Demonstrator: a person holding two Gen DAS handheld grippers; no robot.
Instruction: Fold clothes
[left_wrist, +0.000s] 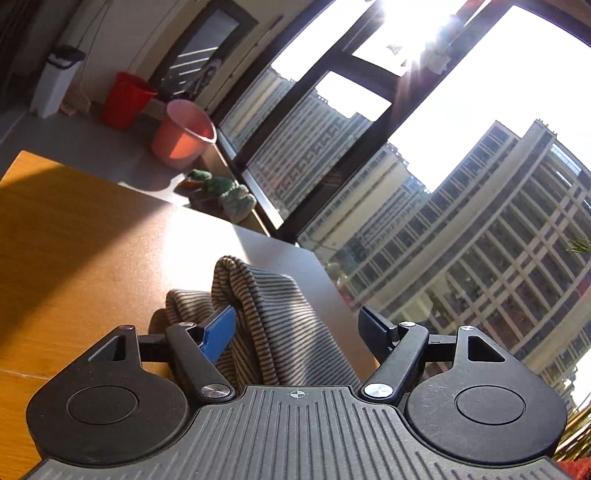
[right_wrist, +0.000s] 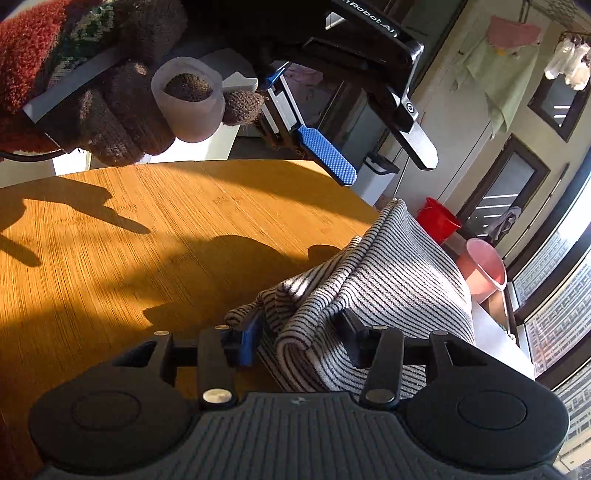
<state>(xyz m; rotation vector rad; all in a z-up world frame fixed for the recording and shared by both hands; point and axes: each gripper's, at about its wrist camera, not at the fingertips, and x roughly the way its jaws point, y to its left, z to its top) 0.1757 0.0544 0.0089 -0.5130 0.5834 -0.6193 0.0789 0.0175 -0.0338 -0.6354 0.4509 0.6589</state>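
A striped cloth (left_wrist: 280, 314) (right_wrist: 388, 280) lies bunched and partly folded on the wooden table (left_wrist: 74, 258) (right_wrist: 147, 240), near its far edge. My left gripper (left_wrist: 299, 328) is open wide above the cloth, which shows below and between its fingers without touching the pads. In the right wrist view the left gripper (right_wrist: 388, 168) hangs in the air over the table with nothing in it, held by a hand in a brown knit glove (right_wrist: 122, 122). My right gripper (right_wrist: 301, 336) is low at the cloth's near folded edge. That edge lies loosely between its parted fingers.
Beyond the table stand a red bucket (left_wrist: 125, 99) (right_wrist: 437, 221), a pink bucket (left_wrist: 184, 133) (right_wrist: 484, 269) and a white bin (left_wrist: 55, 81). Green items (left_wrist: 221, 192) lie by the big window (left_wrist: 369, 147). Laundry (right_wrist: 495, 66) hangs at the back wall.
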